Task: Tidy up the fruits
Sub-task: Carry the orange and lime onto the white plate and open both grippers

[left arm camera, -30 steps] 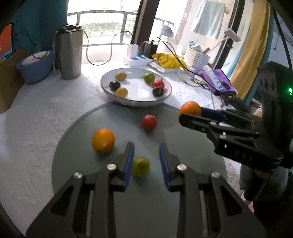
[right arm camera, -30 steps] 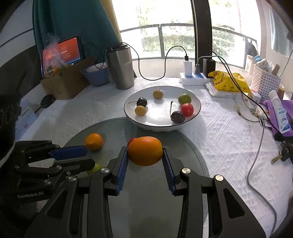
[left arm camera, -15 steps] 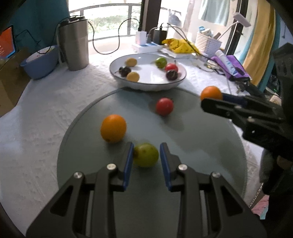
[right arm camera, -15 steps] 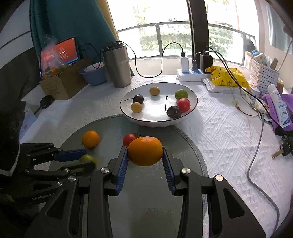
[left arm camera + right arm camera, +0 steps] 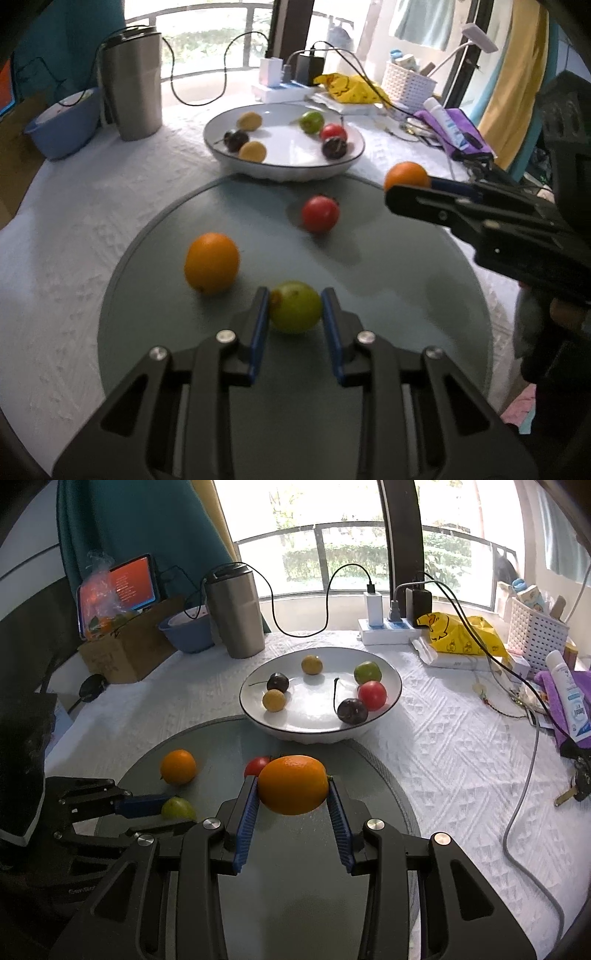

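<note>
Two grippers, two fruits. Left gripper (image 5: 293, 308) has the green fruit (image 5: 294, 311) square between its jaws on the grey round mat (image 5: 388, 295); the left pad looks to touch the skin, the right pad is at or just off it, so I cannot tell whether the grip is made. Fruit rests on the mat, roundish, no marked long axis. Right gripper (image 5: 293, 794) has its jaws clamped on an orange (image 5: 293, 789), held off the mat, long axis running pad to pad. The white bowl (image 5: 388, 705) lies straight ahead of both, beyond the mat's far edge; the right gripper is nearer. Loose on the mat: second orange (image 5: 211, 263), red fruit (image 5: 320, 213). Judgement: the orange goes forward to the bowl.
</note>
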Tool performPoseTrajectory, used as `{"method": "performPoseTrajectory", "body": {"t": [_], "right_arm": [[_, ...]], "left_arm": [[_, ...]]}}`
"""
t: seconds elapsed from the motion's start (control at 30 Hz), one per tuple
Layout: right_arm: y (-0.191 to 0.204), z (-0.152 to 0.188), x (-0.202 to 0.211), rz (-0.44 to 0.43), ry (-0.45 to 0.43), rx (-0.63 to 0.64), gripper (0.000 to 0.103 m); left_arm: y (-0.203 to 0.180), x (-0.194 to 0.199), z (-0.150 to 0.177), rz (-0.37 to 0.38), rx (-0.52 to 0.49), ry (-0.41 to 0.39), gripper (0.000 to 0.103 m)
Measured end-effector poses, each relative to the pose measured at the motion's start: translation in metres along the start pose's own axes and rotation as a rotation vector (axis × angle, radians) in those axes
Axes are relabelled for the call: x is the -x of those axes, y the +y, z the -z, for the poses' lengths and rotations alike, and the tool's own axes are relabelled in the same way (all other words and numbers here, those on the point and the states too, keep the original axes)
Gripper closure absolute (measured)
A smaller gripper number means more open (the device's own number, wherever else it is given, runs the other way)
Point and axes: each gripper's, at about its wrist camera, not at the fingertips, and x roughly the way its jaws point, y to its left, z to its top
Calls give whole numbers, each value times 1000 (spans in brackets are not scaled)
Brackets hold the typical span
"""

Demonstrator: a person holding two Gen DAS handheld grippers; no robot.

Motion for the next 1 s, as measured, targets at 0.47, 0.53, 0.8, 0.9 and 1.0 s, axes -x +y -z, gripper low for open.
{"method": "performPoseTrajectory", "body": {"t": [0.47, 0.53, 0.8, 0.9, 1.0], "right_arm": [[-15, -29, -11, 1, -17, 4, 63], [-18, -32, -14, -1, -18, 4, 63], [-24, -42, -27, -15, -10, 3, 63], [-25, -45, -32, -18, -8, 6, 63], [-27, -49, -38, -22, -4, 6, 63]], "left_arm": [[0, -1, -42, 24, -22, -51, 75], [0, -2, -49, 23, -23, -57, 75], [5, -12, -75, 27, -31, -86, 75], [6, -20, -84, 24, -39, -90, 75], [8, -27, -91, 27, -38, -92, 74]]}}
